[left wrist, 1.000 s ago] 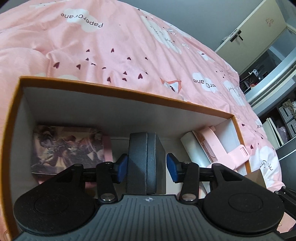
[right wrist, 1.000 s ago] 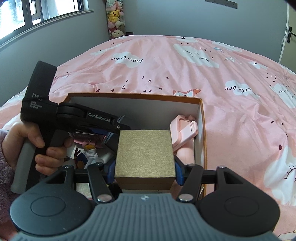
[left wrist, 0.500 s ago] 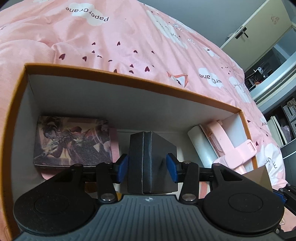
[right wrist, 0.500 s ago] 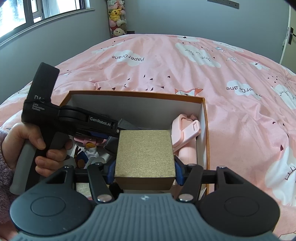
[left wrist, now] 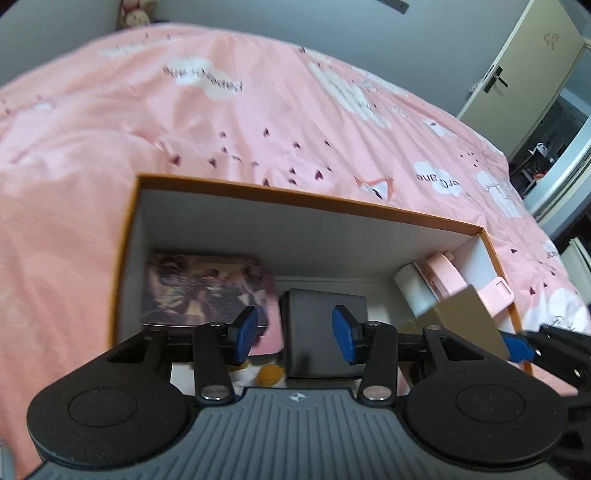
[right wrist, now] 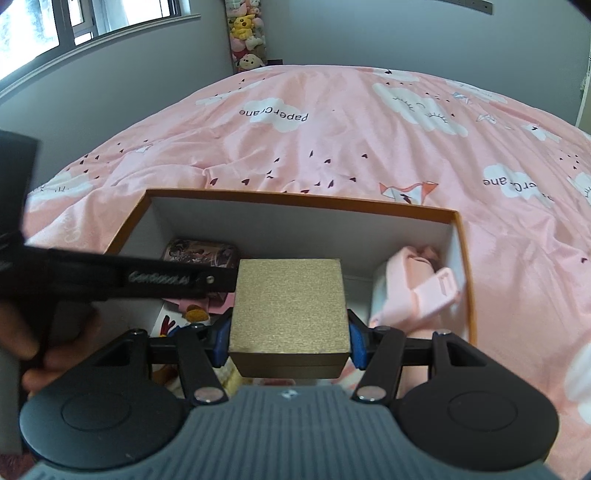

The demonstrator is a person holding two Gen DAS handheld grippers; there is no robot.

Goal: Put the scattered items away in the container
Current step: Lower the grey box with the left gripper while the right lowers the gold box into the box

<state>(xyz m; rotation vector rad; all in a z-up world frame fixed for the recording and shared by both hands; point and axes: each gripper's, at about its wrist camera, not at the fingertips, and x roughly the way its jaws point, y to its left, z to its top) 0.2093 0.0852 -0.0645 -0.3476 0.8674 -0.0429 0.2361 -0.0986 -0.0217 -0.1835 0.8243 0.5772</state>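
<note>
An orange-rimmed box point(left wrist: 306, 201) with white inner walls sits on the pink bed. Inside it lie a printed picture box point(left wrist: 201, 291), a black case point(left wrist: 323, 332) and a white and pink bottle point(left wrist: 436, 284). My left gripper point(left wrist: 294, 334) is open above the black case, which lies flat in the box below the pads. My right gripper point(right wrist: 289, 334) is shut on a gold box point(right wrist: 289, 306) and holds it over the orange-rimmed box point(right wrist: 303, 201). The gold box point(left wrist: 461, 314) also shows at the right of the left wrist view.
The pink patterned duvet point(right wrist: 332, 140) spreads all around the box. A small toy with orange parts point(left wrist: 271, 373) lies in the box's near side. A door point(left wrist: 517, 74) and shelves stand at the right, a window point(right wrist: 74, 26) at the left.
My left gripper has opened and let go of the black case, which now lies flat in the box. It has lifted back. My right gripper still holds the gold box, slightly closer.
</note>
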